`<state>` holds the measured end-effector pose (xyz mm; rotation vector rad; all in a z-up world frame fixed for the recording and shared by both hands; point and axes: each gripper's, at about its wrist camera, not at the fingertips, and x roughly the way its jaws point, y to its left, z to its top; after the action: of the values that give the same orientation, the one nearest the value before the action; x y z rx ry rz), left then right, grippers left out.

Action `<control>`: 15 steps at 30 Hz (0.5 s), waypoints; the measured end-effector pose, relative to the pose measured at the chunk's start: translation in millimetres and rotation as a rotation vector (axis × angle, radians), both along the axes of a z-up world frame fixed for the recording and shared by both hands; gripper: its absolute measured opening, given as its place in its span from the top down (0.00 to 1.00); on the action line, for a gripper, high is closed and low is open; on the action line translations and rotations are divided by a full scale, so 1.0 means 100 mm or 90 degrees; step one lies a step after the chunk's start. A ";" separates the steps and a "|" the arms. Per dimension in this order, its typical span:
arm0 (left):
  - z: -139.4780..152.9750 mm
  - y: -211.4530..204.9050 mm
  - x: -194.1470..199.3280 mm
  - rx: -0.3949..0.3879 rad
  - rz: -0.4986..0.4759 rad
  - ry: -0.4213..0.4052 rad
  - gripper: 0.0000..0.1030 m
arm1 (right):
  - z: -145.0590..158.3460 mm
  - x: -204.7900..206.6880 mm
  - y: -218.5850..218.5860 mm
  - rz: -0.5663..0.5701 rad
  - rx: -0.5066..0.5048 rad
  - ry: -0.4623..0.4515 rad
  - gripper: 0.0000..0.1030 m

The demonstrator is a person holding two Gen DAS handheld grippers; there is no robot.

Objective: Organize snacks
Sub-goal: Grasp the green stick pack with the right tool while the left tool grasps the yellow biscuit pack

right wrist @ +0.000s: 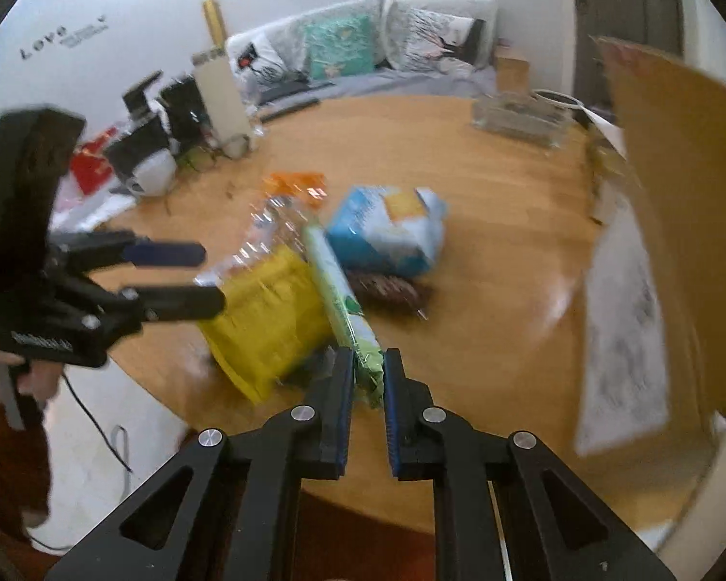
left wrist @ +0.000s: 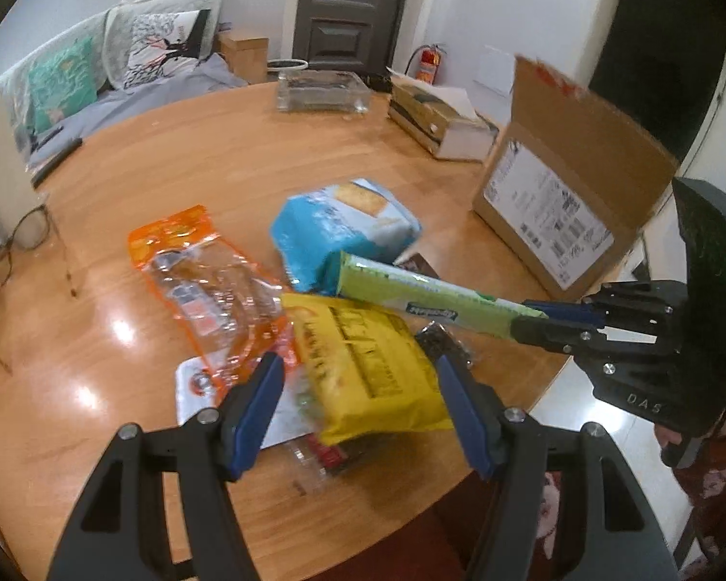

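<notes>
Several snack packs lie on the round wooden table (left wrist: 208,155). My right gripper (right wrist: 369,368) is shut on one end of a long light-green pack (right wrist: 339,285), also seen in the left wrist view (left wrist: 426,293), held above the pile. My left gripper (left wrist: 358,377) is open, its fingers either side of a yellow pack (left wrist: 368,368), (right wrist: 266,324). An orange-and-clear bag (left wrist: 203,276), a blue cracker bag (left wrist: 339,227), (right wrist: 387,232) and a dark brown pack (right wrist: 387,288) lie around it. An open cardboard box (left wrist: 556,193), (right wrist: 677,222) stands at the right.
A clear glass container (left wrist: 322,92) and a stack of books (left wrist: 440,121) sit at the table's far side. A white pack (left wrist: 193,387) lies under the pile. A sofa with cushions (right wrist: 353,48) is behind. The table's front edge is close to both grippers.
</notes>
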<state>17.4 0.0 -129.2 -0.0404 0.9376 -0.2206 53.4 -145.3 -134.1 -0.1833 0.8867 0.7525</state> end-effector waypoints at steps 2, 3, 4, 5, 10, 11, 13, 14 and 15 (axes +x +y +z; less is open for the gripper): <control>-0.04 -0.09 0.04 0.014 -0.004 0.005 0.38 | -0.09 0.00 -0.07 -0.023 -0.019 0.008 0.93; -0.06 -0.14 0.06 0.025 -0.004 0.005 0.36 | -0.13 0.01 -0.10 -0.031 -0.021 0.016 0.93; -0.08 -0.19 0.09 0.038 0.000 0.005 0.33 | -0.16 0.02 -0.12 -0.037 -0.021 0.023 0.93; -0.10 -0.21 0.11 0.046 0.003 0.006 0.31 | -0.20 0.04 -0.14 -0.040 -0.021 0.032 0.92; -0.16 -0.29 0.20 0.070 0.015 0.013 0.28 | -0.22 0.02 -0.12 -0.034 -0.028 0.023 0.87; -0.17 -0.31 0.21 0.078 0.016 0.013 0.28 | -0.21 0.02 -0.12 -0.029 -0.026 0.022 0.83; -0.20 -0.31 0.22 0.093 0.016 0.013 0.28 | -0.20 0.01 -0.11 -0.019 -0.018 0.021 0.80; -0.21 -0.32 0.22 0.102 0.018 0.013 0.28 | -0.20 0.01 -0.10 -0.015 -0.015 0.019 0.79; -0.21 -0.32 0.22 0.104 0.017 0.012 0.28 | -0.19 0.02 -0.09 -0.011 -0.013 0.019 0.79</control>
<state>39.3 -31.6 -150.7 0.0962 0.9709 -0.1183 55.4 -154.3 -153.4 -0.1822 0.9237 0.7322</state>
